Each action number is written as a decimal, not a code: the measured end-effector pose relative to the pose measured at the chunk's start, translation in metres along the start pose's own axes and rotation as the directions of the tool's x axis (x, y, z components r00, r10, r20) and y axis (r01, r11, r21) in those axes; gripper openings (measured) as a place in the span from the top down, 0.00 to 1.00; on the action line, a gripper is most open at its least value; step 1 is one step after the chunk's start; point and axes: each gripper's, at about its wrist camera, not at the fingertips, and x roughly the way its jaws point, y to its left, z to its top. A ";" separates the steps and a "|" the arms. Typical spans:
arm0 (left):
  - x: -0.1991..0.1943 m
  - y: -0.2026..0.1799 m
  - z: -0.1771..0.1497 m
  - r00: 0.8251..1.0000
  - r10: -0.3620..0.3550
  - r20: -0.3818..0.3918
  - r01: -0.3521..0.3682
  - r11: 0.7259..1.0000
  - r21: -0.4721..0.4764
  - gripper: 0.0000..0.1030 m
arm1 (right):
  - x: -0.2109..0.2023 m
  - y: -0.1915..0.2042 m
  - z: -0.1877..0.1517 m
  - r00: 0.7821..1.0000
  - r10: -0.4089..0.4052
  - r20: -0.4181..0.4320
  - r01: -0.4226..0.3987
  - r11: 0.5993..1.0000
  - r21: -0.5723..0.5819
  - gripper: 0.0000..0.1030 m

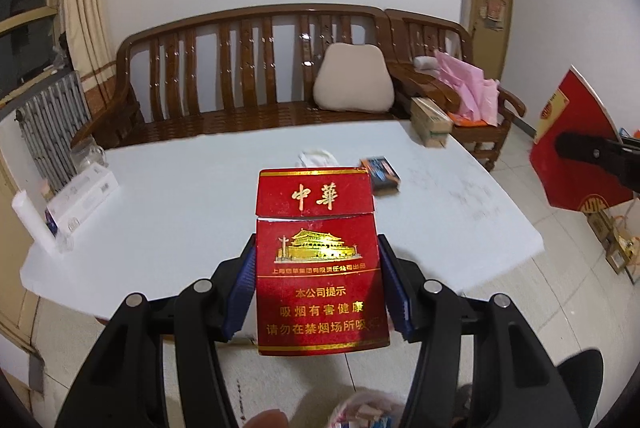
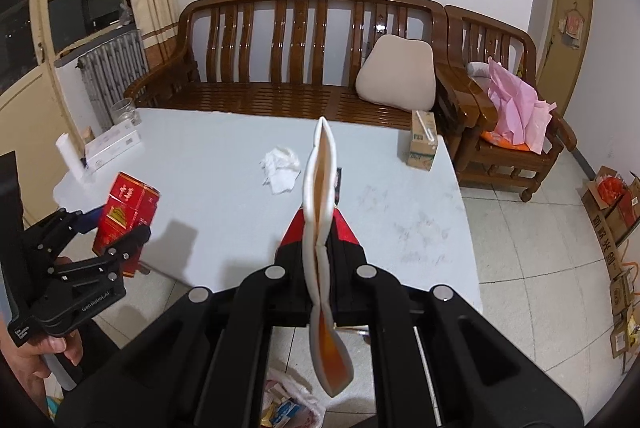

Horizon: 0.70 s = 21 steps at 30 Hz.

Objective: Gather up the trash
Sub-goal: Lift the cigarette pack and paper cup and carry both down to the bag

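Note:
My left gripper (image 1: 318, 280) is shut on a red cigarette pack (image 1: 320, 260) with gold print, its lid slightly ajar, held above the near edge of the white table (image 1: 168, 212); it also shows in the right wrist view (image 2: 128, 216). My right gripper (image 2: 320, 228) is shut on a flattened red paper cup (image 2: 318, 196), seen edge-on with its white rim; it also shows in the left wrist view (image 1: 576, 144). A crumpled white tissue (image 2: 280, 166) and a small dark box (image 1: 380, 174) lie on the table. A bag of trash (image 2: 288, 404) sits on the floor below.
A drink carton (image 2: 422, 140) stands at the table's far right corner. A white box (image 2: 112, 144), a white roll (image 2: 74, 160) and a glass jar (image 2: 124, 112) are at the left edge. A wooden bench (image 2: 300, 68) with a cushion (image 2: 396, 76) stands behind. Cardboard boxes (image 2: 612, 212) sit on the right floor.

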 end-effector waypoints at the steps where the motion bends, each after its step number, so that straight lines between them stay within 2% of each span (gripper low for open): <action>1: -0.004 -0.002 -0.011 1.000 -0.009 0.000 0.009 1.000 0.005 0.47 | -0.004 0.003 -0.007 1.000 0.004 0.002 -0.004 1.000 0.001 0.95; 6: -0.012 -0.014 -0.051 0.998 -0.048 -0.033 0.049 0.998 0.042 0.47 | -0.020 0.014 -0.044 1.000 0.005 0.023 -0.005 1.000 0.008 0.95; 10: -0.013 -0.019 -0.081 0.995 -0.062 -0.073 0.067 0.996 0.059 0.47 | -0.026 0.020 -0.078 1.000 0.007 0.007 -0.007 1.000 0.025 0.95; 15: -0.006 -0.024 -0.114 0.986 -0.083 -0.141 0.093 0.994 0.064 0.47 | -0.018 0.026 -0.121 0.998 0.029 -0.057 -0.026 0.998 0.062 0.95; 21: 0.012 -0.019 -0.162 0.968 -0.098 -0.230 0.105 0.994 0.016 0.47 | 0.005 0.031 -0.176 0.986 0.056 -0.158 -0.038 0.992 0.116 0.95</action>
